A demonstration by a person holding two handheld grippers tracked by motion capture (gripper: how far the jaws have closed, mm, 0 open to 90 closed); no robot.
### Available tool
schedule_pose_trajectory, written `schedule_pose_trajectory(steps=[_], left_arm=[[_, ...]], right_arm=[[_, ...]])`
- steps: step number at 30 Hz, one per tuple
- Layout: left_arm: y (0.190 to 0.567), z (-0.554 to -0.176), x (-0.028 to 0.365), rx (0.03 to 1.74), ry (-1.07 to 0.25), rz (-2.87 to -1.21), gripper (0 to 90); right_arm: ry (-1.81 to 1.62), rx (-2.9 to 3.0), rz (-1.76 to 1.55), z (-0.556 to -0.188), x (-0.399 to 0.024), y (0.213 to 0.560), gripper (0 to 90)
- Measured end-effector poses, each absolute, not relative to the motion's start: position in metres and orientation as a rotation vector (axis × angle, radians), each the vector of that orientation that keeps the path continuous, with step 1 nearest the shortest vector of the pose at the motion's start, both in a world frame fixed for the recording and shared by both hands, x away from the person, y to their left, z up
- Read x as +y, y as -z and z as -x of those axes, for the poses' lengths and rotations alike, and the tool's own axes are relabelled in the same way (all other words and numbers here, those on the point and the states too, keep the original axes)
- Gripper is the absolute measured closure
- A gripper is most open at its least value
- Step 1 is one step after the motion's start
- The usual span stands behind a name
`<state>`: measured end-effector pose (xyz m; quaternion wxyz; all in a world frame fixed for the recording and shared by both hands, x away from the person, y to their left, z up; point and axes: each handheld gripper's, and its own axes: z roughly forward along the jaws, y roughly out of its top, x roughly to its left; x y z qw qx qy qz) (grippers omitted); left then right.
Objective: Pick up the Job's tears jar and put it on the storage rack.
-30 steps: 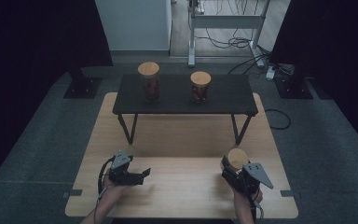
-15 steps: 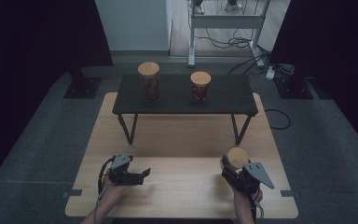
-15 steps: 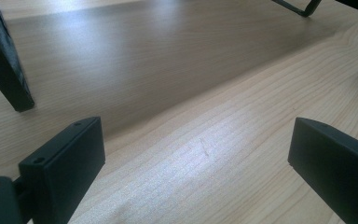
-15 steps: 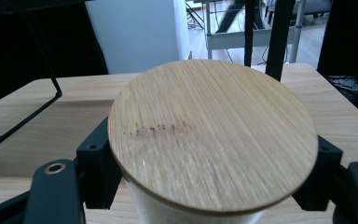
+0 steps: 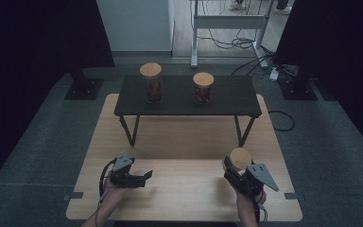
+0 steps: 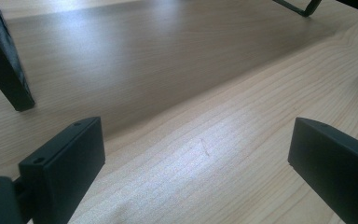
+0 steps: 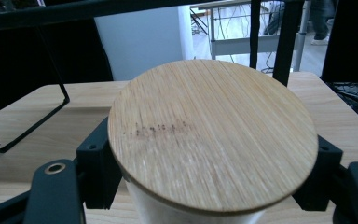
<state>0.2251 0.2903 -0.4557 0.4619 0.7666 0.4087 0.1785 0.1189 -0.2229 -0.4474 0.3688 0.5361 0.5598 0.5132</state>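
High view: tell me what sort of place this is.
Probably a lab or recording studio rather than a home: black curtains flank the set, loose cables lie on the floor, and a wooden platform carries a staged black table.

A pale wooden table (image 5: 184,137) is seen on grey carpet. A low black bench (image 5: 227,97) is set across its far half on thin legs. Two wooden-lidded jars are carried by the bench: a taller one (image 5: 151,82) left, a shorter one (image 5: 203,87) right, well apart.

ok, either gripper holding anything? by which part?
Right gripper is shut on the jar, gripping its body just under the wooden lid. Left gripper is open, holding nothing.
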Motion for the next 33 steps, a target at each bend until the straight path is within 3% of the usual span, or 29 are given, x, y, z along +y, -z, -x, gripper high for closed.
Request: schedule_pose_trajectory(steps=[33], left_arm=[[0.457, -0.226, 0.290, 1.007, -0.436, -1.889, 3.3]], right_arm=[[-1.348, 1.400, -1.329, -0.120, -0.227, 0.428, 25.4]])
